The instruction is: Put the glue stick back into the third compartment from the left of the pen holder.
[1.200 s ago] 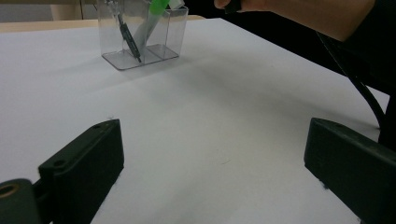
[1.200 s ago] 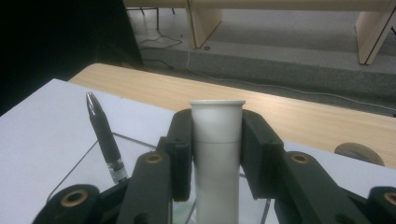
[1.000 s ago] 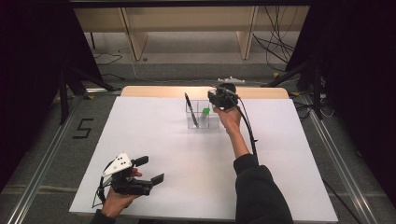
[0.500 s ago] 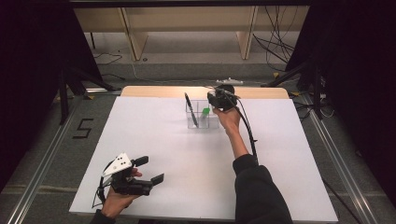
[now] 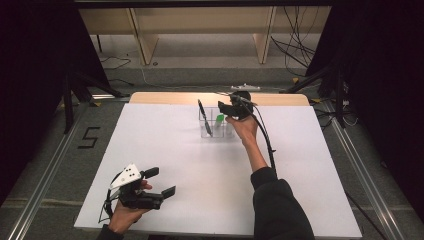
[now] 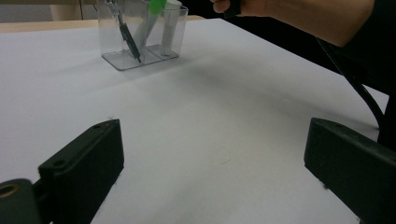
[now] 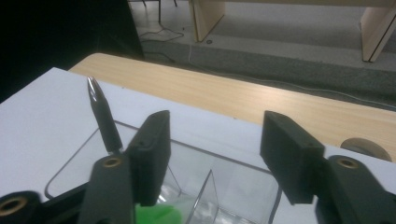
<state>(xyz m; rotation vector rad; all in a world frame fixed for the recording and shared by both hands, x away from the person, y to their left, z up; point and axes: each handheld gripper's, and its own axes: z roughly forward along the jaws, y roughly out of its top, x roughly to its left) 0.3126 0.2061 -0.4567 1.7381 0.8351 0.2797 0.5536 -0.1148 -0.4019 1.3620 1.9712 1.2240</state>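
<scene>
Covering wooden table (image 5: 165, 97), white sheet (image 5: 200, 165) (dark room); both grippers' fingers apart, empty.

Pen (image 5: 204, 117) and marker (image 5: 219, 119) in holder (image 5: 216, 131), far table (image 5: 165, 145) edge.

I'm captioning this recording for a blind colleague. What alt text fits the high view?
A person's right gripper hangs with open jaws, which have just been opening with nothing between them, over a clear organizer holding a black pen and a green-capped marker. The left gripper rests open near the white table's front edge.
</scene>
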